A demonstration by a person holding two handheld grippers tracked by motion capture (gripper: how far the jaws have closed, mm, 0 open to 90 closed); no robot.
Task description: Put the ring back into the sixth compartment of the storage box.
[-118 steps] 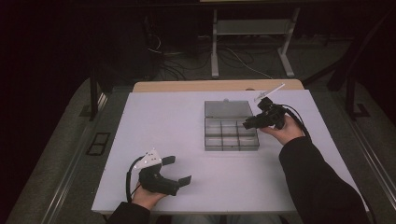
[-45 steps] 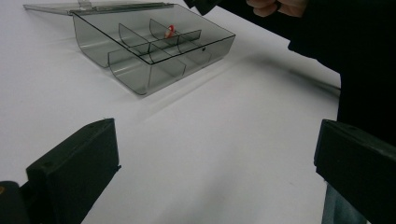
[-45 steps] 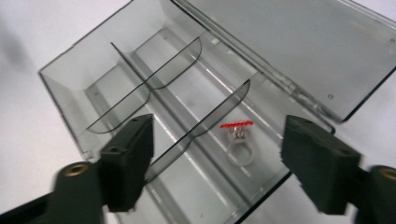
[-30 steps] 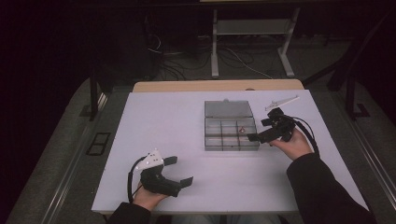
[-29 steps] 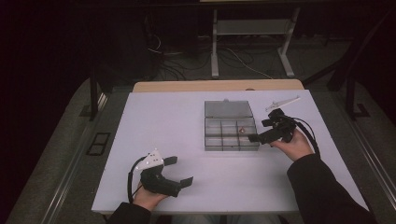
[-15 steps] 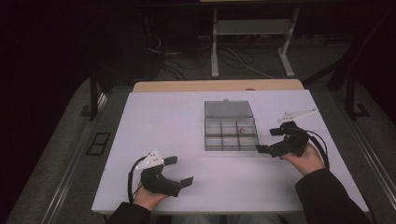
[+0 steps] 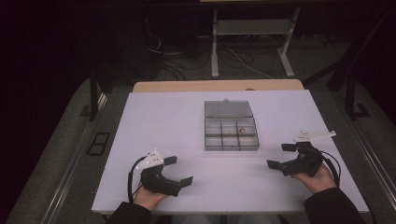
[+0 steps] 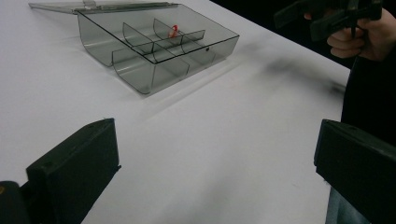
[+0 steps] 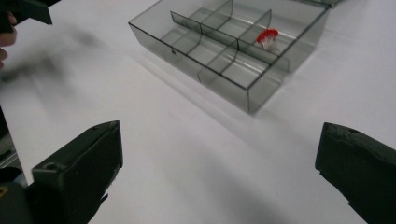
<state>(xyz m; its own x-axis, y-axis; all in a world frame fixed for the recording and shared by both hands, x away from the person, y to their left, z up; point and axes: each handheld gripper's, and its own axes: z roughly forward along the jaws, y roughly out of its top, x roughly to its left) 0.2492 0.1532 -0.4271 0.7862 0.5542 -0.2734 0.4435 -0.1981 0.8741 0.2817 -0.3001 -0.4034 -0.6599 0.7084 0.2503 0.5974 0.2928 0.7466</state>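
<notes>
Smoke-grey plastic organiser box [image 7: 231, 133], lid laid flat behind it, at mid-surface [image 7: 159, 121].
A small red piece [image 7: 242, 130] lies in the right compartment of its far row, so I judge the drop made. My right claw [image 7: 285, 156] rests near the box's right front corner, my left claw [image 7: 178, 170] well apart at the near edge; both have jaws spread and empty, parked low to keep the open tray unobstructed.

Clear compartment box [image 8: 159, 44] holds something small, perhaps red [image 8: 173, 31].
</notes>
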